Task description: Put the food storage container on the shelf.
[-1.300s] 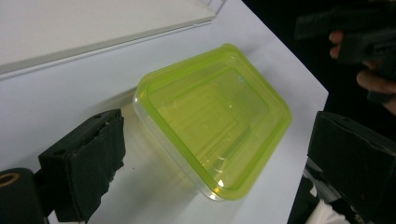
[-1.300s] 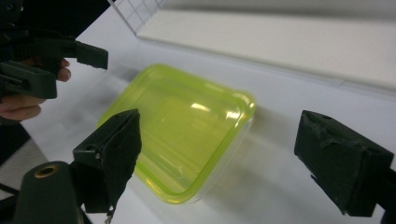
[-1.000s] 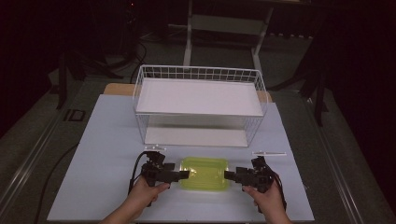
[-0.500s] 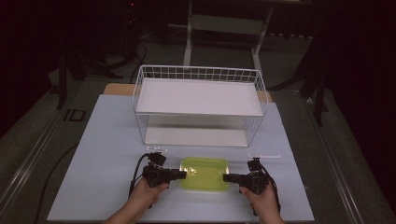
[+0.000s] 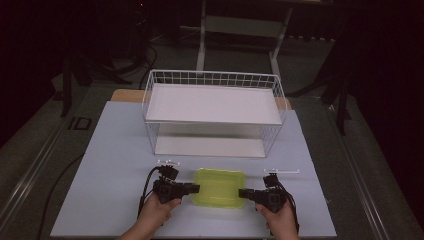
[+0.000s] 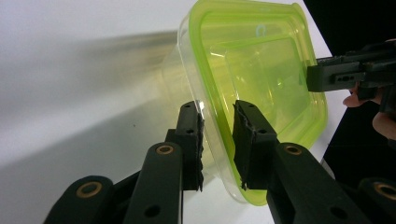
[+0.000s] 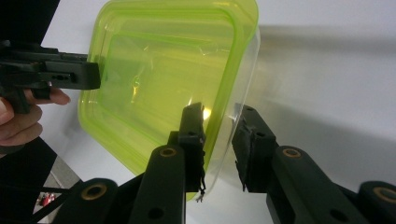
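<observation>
With both jaw pairs part-open astride opposite rims of the green-lidded container (image 5: 220,187), we should close left gripper (image 6: 218,135) and right gripper (image 7: 219,140) evenly before lifting.

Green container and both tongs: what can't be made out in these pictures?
- Green container, high view: too small to tell whether the left tongs and right tongs clamp its rim.
- Left gripper view: the container's near corner is hidden behind the jaws.
- Right gripper view: the jaws straddle the rim with a gap; contact unclear.
- Wire basket, high view: under the upper shelf lies shadow, contents unreadable.
</observation>
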The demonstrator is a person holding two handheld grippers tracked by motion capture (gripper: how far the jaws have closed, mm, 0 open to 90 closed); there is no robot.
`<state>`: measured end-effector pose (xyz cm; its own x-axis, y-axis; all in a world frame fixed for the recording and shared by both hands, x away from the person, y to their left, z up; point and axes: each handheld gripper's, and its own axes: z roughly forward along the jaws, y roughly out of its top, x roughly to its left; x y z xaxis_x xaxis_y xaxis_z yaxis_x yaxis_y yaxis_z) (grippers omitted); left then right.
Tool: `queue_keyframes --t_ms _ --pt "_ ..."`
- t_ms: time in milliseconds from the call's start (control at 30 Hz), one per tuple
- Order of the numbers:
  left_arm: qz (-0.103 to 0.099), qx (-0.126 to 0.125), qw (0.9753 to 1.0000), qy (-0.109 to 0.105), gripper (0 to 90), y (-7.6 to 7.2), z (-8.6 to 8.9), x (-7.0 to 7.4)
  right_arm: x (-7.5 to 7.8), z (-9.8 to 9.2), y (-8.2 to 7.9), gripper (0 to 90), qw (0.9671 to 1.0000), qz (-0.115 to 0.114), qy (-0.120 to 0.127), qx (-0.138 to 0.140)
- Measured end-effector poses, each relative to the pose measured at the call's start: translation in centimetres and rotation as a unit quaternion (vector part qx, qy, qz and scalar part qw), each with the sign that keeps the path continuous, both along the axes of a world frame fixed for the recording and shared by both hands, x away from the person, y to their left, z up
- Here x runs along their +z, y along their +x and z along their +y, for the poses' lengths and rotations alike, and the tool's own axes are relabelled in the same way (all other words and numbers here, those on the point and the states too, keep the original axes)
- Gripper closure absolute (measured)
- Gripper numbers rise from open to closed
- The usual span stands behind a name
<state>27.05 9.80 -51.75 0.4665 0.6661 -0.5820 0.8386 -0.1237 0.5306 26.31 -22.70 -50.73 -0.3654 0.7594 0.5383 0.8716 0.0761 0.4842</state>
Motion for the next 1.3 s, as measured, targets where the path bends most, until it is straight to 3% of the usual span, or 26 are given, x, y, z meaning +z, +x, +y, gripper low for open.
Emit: queue_keyframes --t_ms 133,200,333,467,567,633,900,933,1133,1300 --pt "-0.001 0.011 0.9999 -0.001 78.0 -0.4 -0.1 0.3 0.1 -0.1 -0.2 77.5 0.9998 0.013 0.013 -0.004" --pt "-0.011 0.014 0.9998 0.012 79.5 -0.7 -0.3 0.6 0.3 0.0 -0.5 78.7 0.9999 0.006 0.008 -0.005" --pt "-0.018 0.021 0.9996 0.005 79.9 -0.8 -0.1 1.2 0.6 0.0 -0.2 78.7 0.9999 0.002 0.014 -0.006" --pt "-0.024 0.027 0.9993 -0.005 79.9 -0.5 0.2 2.0 1.7 0.2 0.3 79.1 0.9997 -0.012 0.02 -0.008" --pt "-0.047 0.036 0.9981 -0.017 80.2 0.1 0.7 3.5 3.2 0.5 0.9 79.1 0.9988 -0.044 0.02 -0.012" --pt "-0.048 0.038 0.9979 -0.021 80.4 0.3 0.8 3.7 3.6 0.6 1.1 79.1 0.9986 -0.047 0.021 -0.014" --pt "-0.082 0.057 0.9949 -0.018 80.4 1.8 1.5 5.8 5.3 1.7 3.2 77.9 0.9964 -0.077 0.025 -0.024" --pt "-0.083 0.059 0.9946 -0.019 80.4 2.0 1.6 5.9 5.6 2.0 4.0 77.7 0.9959 -0.083 0.023 -0.025" --pt "-0.093 0.07 0.9929 -0.025 80.6 3.4 2.1 5.6 5.9 2.7 5.2 77.5 0.9946 -0.098 0.014 -0.032" --pt "-0.097 0.072 0.9922 -0.031 80.5 4.8 2.3 4.4 5.3 3.1 6.4 77.5 0.9942 -0.099 0.004 -0.042"
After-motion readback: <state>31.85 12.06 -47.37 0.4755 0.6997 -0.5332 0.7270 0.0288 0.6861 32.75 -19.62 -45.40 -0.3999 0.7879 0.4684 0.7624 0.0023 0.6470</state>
